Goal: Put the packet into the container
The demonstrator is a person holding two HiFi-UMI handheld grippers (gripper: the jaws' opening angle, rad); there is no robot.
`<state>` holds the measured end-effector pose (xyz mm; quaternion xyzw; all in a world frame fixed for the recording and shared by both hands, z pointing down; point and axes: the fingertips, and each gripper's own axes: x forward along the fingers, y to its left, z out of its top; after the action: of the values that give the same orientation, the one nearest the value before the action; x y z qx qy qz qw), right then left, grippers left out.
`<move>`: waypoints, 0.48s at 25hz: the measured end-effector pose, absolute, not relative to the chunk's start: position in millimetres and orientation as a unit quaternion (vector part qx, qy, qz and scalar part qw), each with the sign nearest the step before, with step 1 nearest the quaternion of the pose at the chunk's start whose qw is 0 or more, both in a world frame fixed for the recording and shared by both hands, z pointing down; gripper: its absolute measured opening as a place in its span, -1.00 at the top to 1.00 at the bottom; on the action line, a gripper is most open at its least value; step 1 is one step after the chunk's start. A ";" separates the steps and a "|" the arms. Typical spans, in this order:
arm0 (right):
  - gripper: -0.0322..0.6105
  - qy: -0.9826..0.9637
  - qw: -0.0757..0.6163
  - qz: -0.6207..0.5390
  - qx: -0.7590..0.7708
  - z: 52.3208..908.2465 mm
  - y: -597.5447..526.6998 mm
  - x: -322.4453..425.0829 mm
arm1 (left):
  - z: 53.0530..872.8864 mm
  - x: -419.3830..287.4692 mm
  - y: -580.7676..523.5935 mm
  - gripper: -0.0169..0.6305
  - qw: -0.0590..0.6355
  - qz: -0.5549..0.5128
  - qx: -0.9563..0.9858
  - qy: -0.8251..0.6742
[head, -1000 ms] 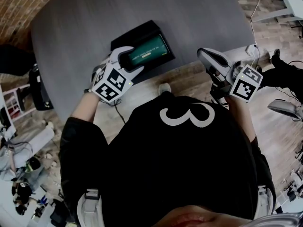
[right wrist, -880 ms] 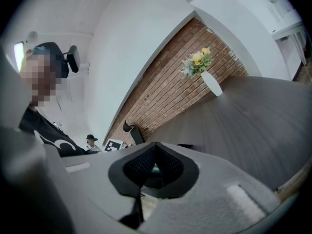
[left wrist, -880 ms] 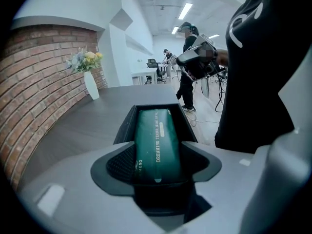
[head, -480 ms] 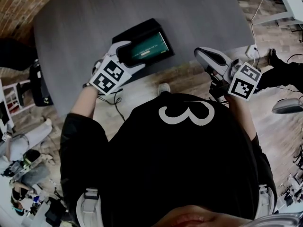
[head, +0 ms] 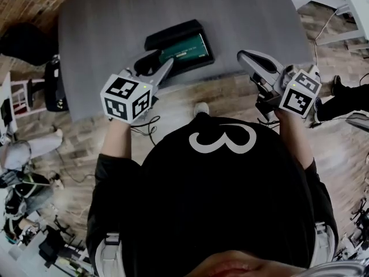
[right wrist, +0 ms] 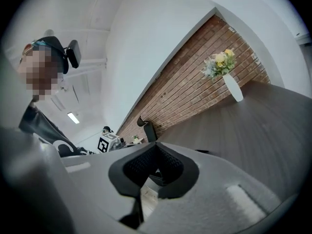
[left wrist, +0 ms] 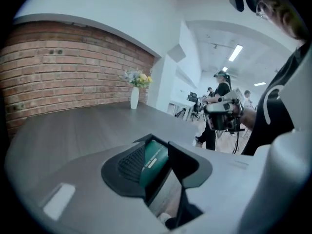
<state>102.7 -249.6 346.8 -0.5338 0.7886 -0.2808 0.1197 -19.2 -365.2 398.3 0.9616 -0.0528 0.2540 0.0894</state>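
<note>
A black container (head: 173, 34) lies on the grey table (head: 173, 4) near its front edge, with the green packet (head: 185, 49) lying flat inside it. My left gripper (head: 158, 61) hovers just in front of the container's left end, lifted off it. Its jaws have just been closing, and a gap remains with nothing between them. In the left gripper view the left gripper (left wrist: 160, 141) shows the packet (left wrist: 153, 160) beyond that gap. My right gripper (head: 247, 56) hangs over the floor past the table's edge; in its own view the right gripper (right wrist: 155, 149) has its tips touching, holding nothing.
A white vase with flowers (left wrist: 135, 94) stands at the table's far side by the brick wall (left wrist: 58, 67). A black chair (head: 55, 91) sits left of the table. Other people (left wrist: 219, 106) stand in the room beyond. Wooden floor (head: 230, 91) lies below the table's front edge.
My left gripper has lifted off the container, rolled so its marker cube faces up, and its jaws stand narrower. The packet stays in the container. The right gripper rose slightly.
</note>
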 end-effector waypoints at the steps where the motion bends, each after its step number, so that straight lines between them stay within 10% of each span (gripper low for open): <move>1: 0.89 0.794 0.117 -0.273 -0.531 342.5 -250.3 100.0 | 388.5 -21.4 -360.0 0.50 0.094 0.239 0.964 -0.061; 12: 0.89 0.842 0.102 -0.217 -0.483 309.6 -227.5 60.7 | 325.5 -25.1 -281.7 0.93 0.192 0.109 0.971 -0.089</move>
<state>60.7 -227.5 309.6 -0.4832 0.8421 -0.2168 0.1020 -25.1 -281.7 325.5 0.9713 -0.0890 0.1086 0.1919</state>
